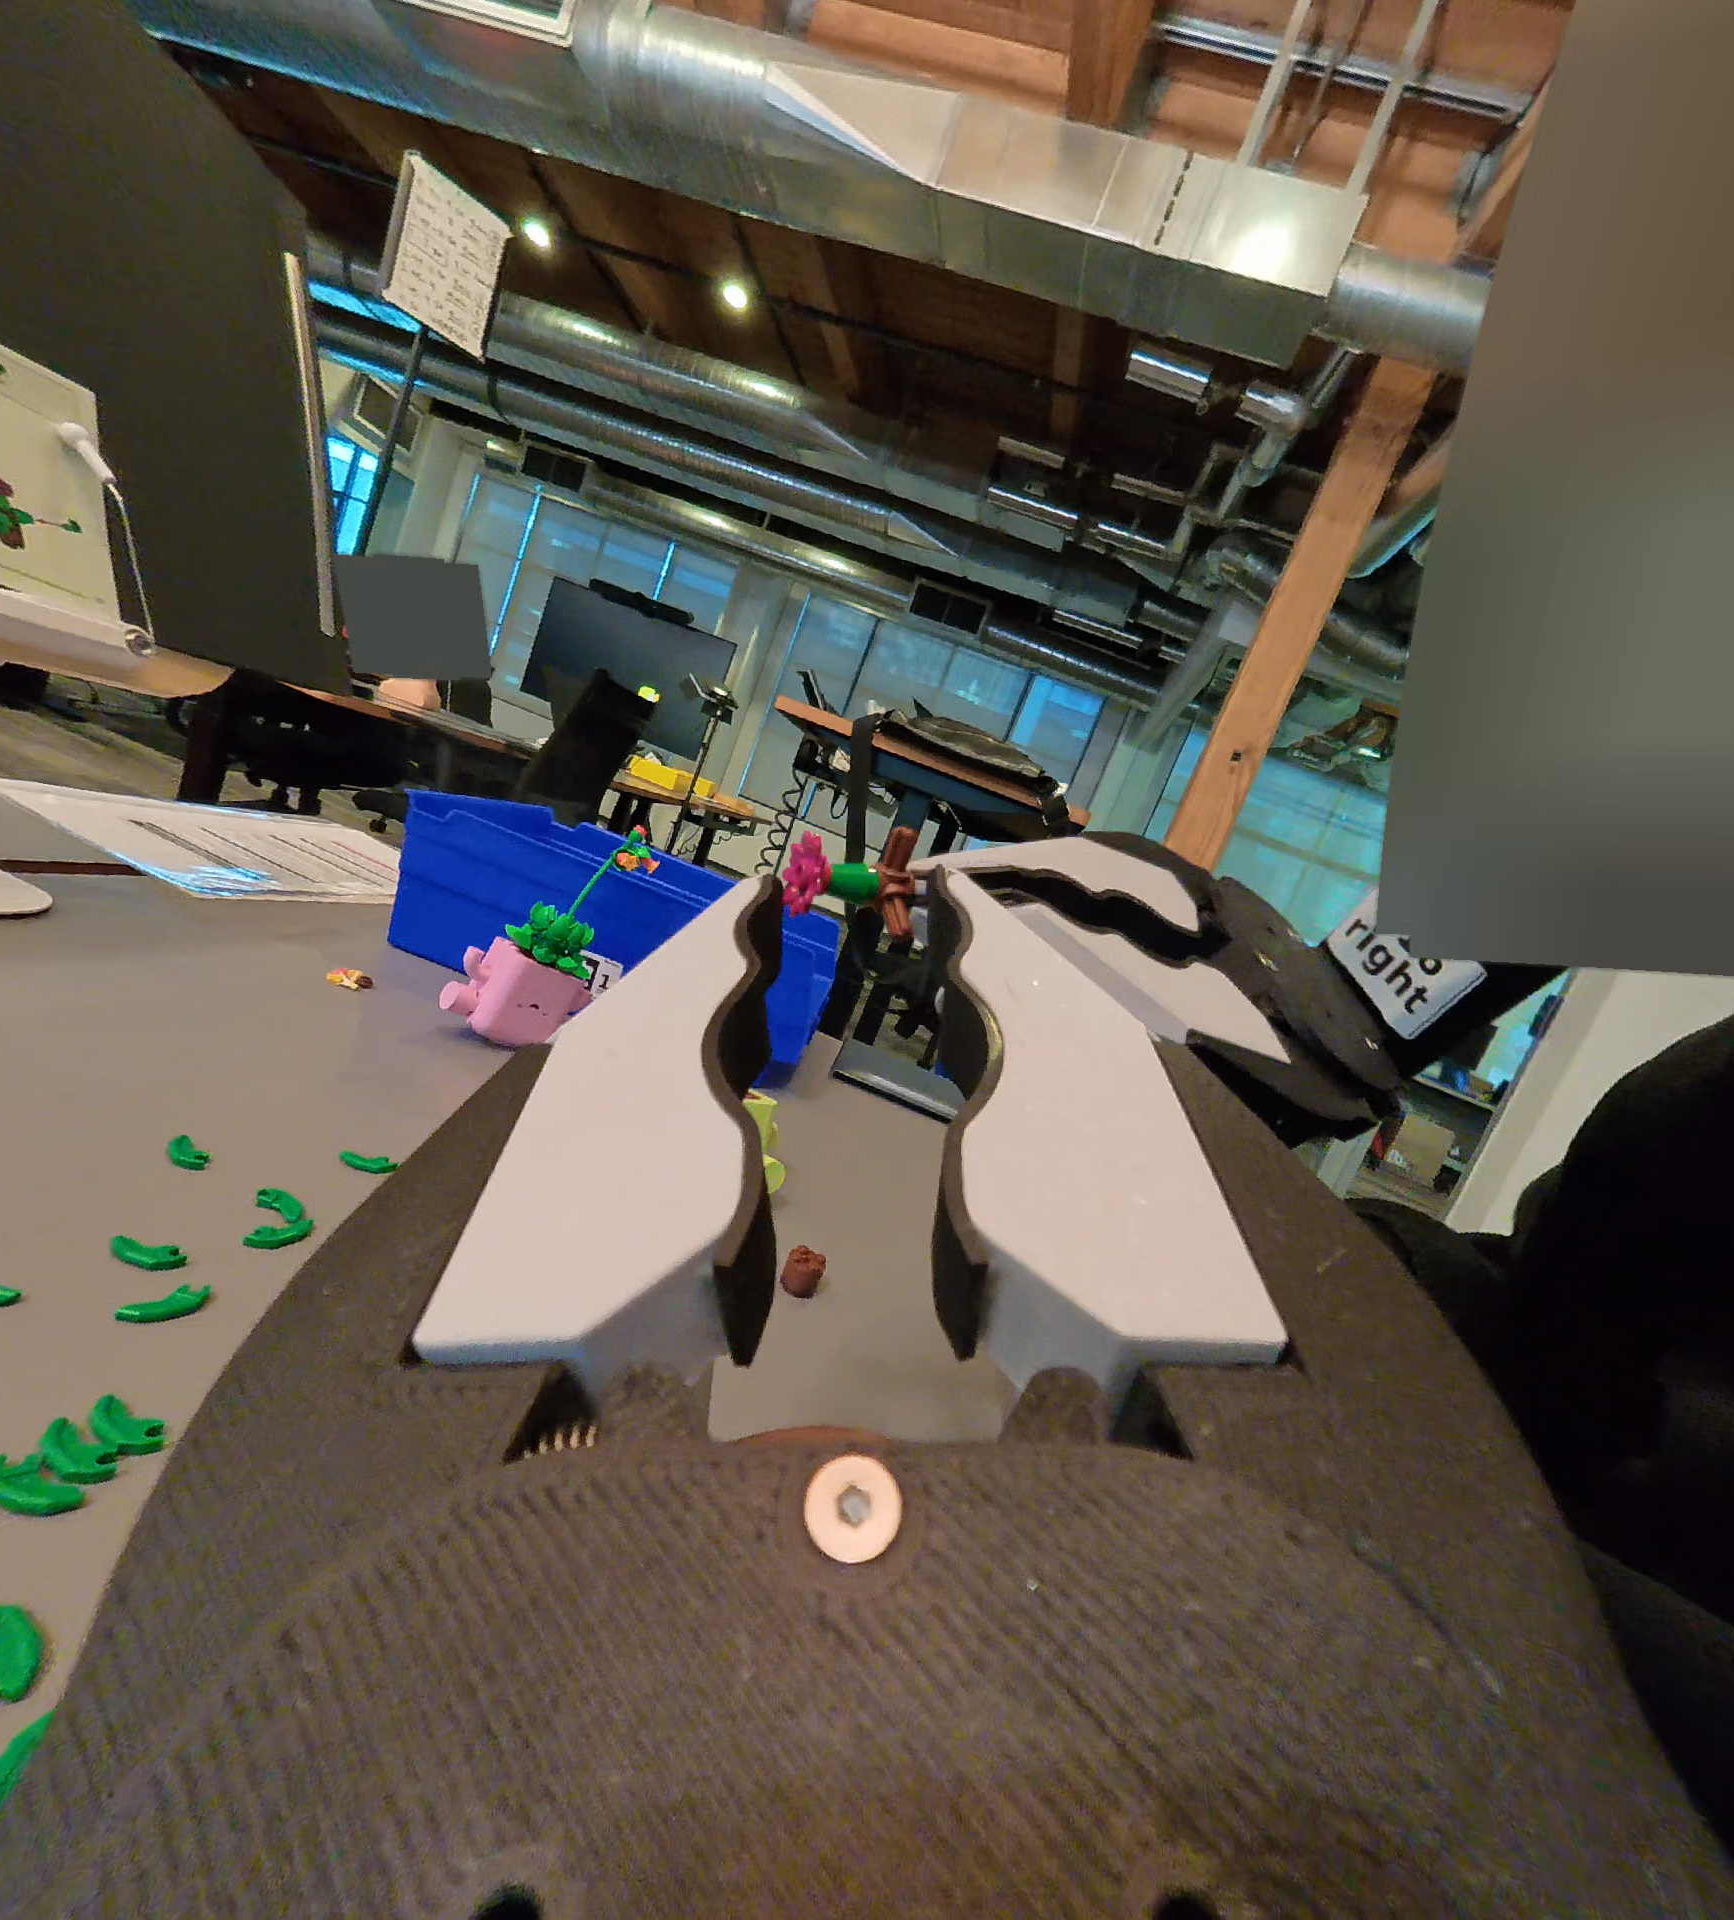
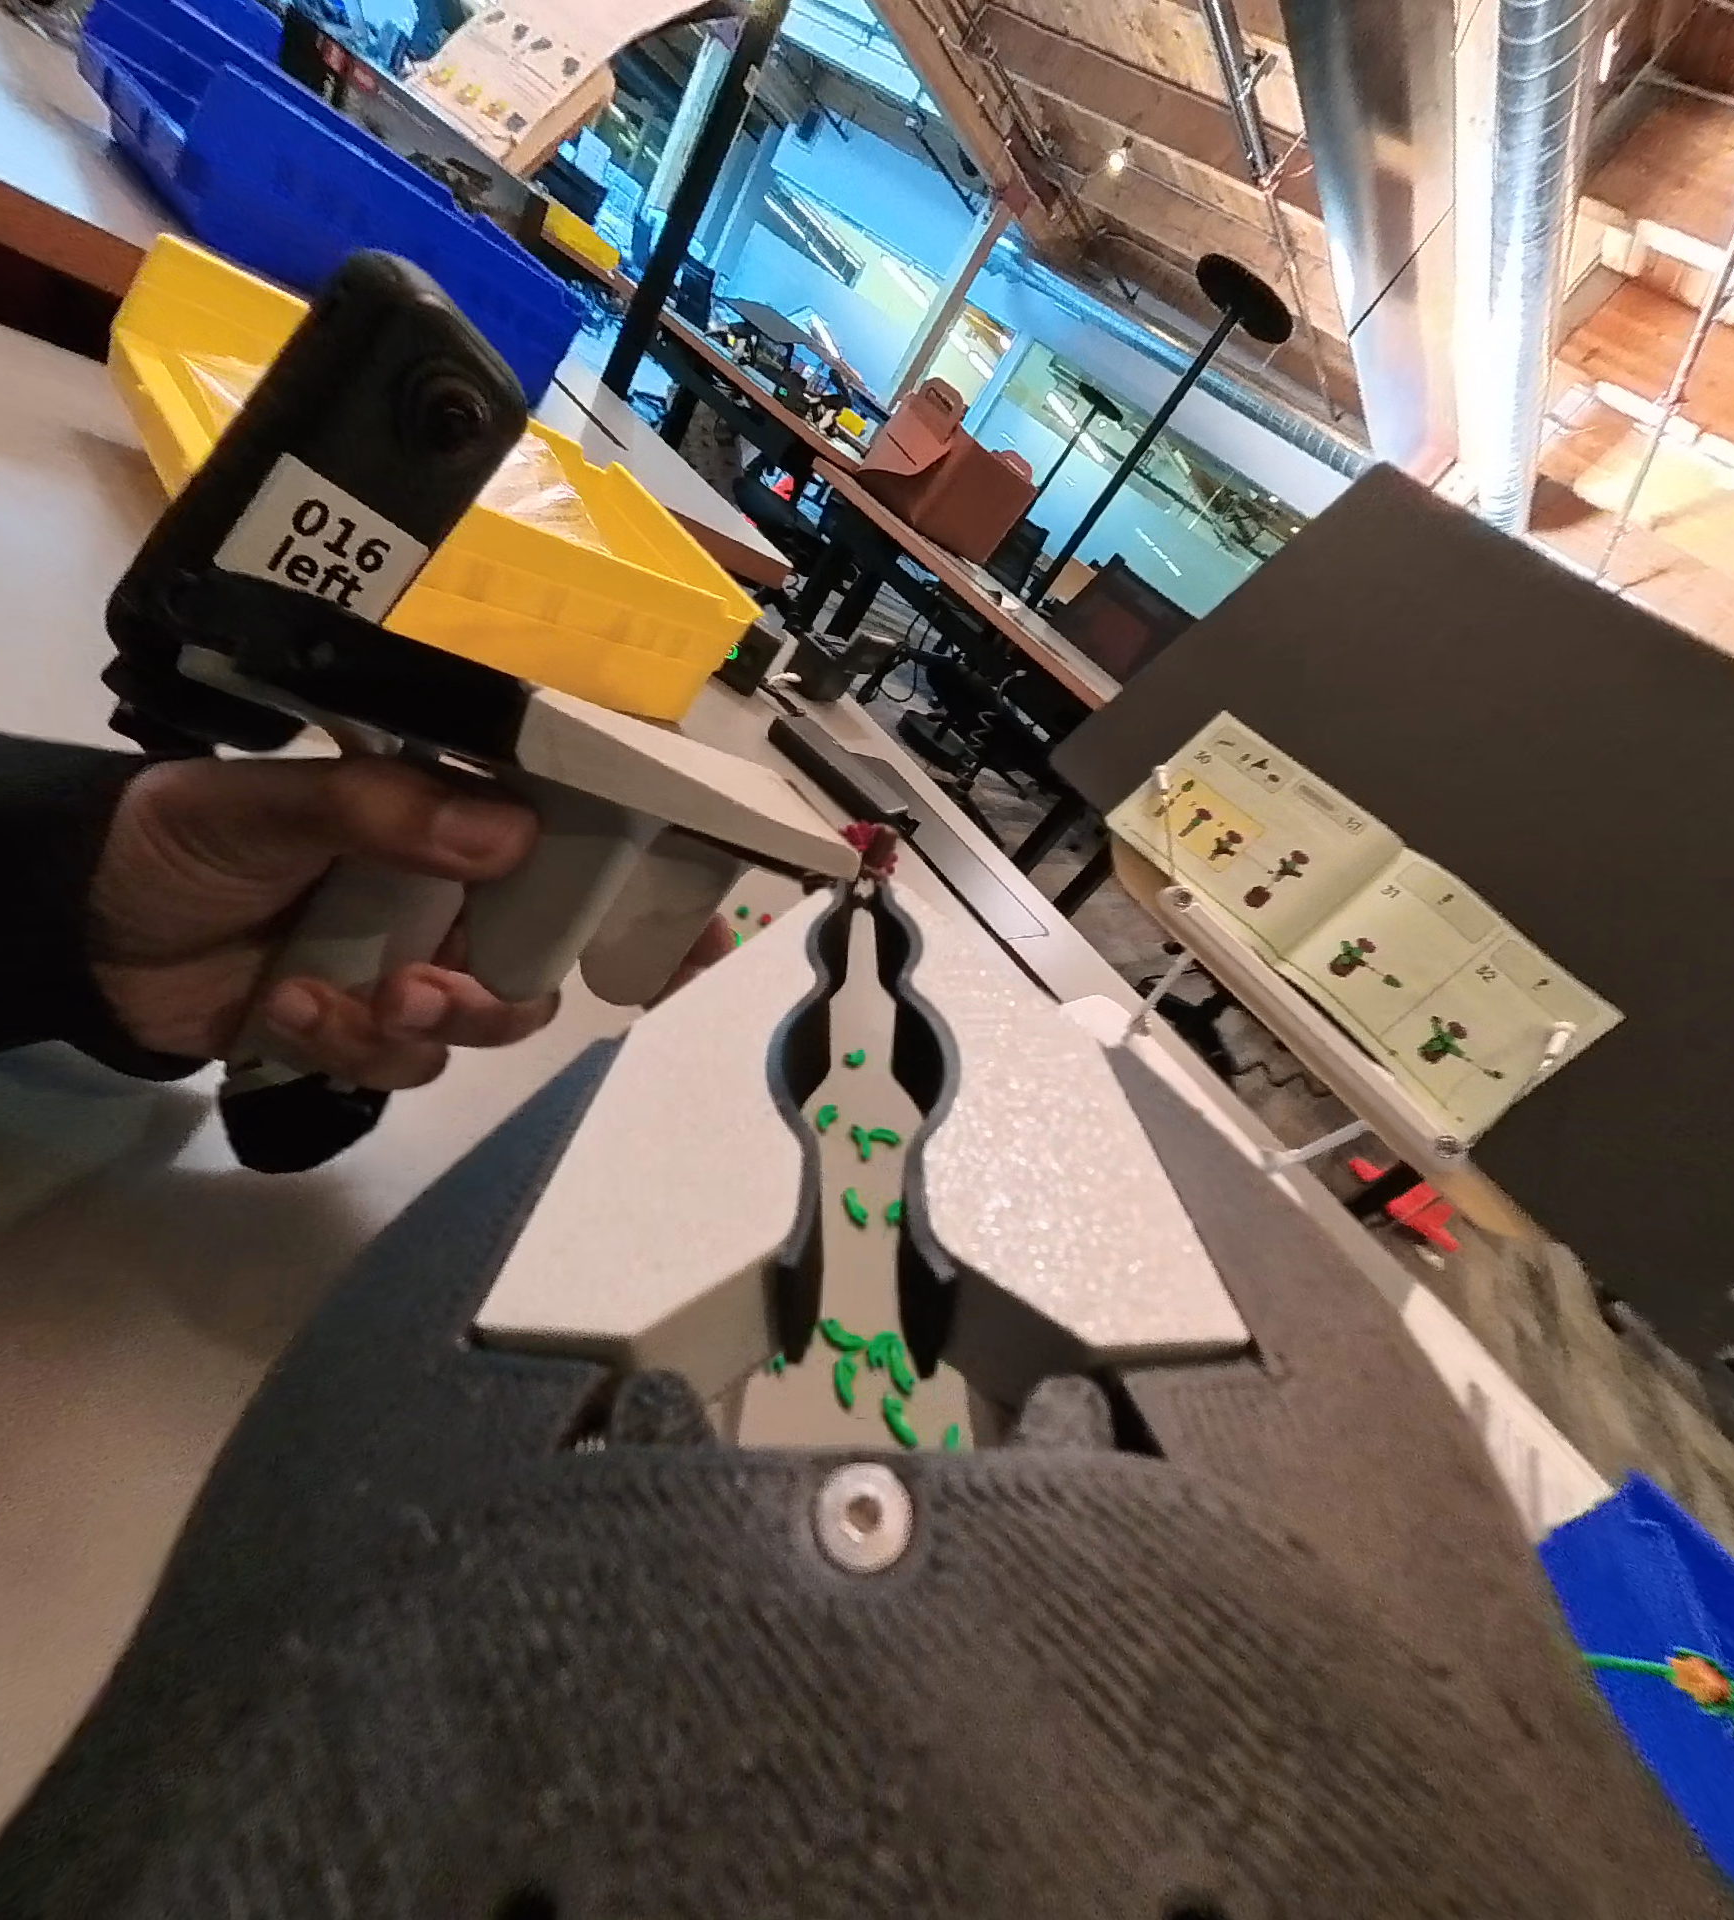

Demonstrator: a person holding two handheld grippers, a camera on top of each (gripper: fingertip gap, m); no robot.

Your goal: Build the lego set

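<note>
A small flower piece [image 1: 852, 881], with a magenta bloom, a green stem and a brown base, hangs in the air between the tips of my left gripper [image 1: 858, 888]. Those jaws stand apart, and I cannot tell whether they touch the piece. My right gripper [image 2: 865, 902] comes in from the right in the left wrist view [image 1: 956, 868], nearly closed, and pinches the brown base. In the right wrist view the flower piece [image 2: 871, 847] sits just past its tips, beside the hand-held left gripper [image 2: 842, 844]. Several green leaf pieces [image 1: 156, 1252] lie on the grey table [image 1: 115, 1039].
A pink pot with a green plant and a long orange-flowered stem [image 1: 530, 977] stands before a blue bin [image 1: 489, 883]. A small brown piece [image 1: 803, 1270] and lime pieces [image 1: 761, 1132] lie below my left gripper. An open instruction booklet [image 2: 1362, 935] and a yellow bin [image 2: 551, 582] stand farther off. Only a small space, under 4 cm, lies between the two pairs of fingers.
</note>
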